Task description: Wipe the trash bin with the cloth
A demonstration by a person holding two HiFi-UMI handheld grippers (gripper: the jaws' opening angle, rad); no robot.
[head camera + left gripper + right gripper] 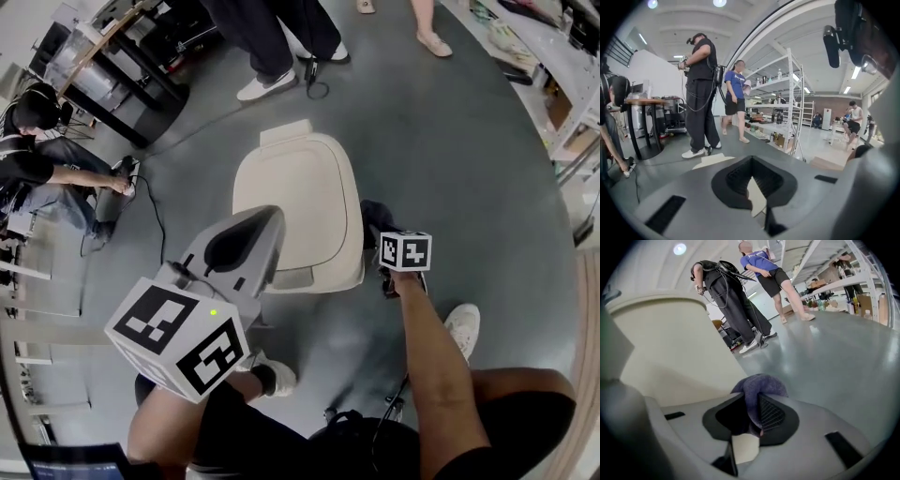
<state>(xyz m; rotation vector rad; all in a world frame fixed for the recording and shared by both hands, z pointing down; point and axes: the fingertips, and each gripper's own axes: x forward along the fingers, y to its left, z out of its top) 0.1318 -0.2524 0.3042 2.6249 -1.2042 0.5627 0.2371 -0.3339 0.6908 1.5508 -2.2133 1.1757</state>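
While beside bin edge, clamped cloth.

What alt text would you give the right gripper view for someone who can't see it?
The right gripper pinches a purple cloth in its jaws, beside the cream trash bin. Two people are behind on the grey floor.

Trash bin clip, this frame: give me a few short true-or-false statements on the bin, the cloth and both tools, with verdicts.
1. The right tool is shut on the cloth. True.
2. The trash bin stands open. False: it is closed.
3. The left tool holds a second cloth. False: its jaws are together, with nothing between.
4. The cloth is beside the bin's side wall, not on top of it. True.
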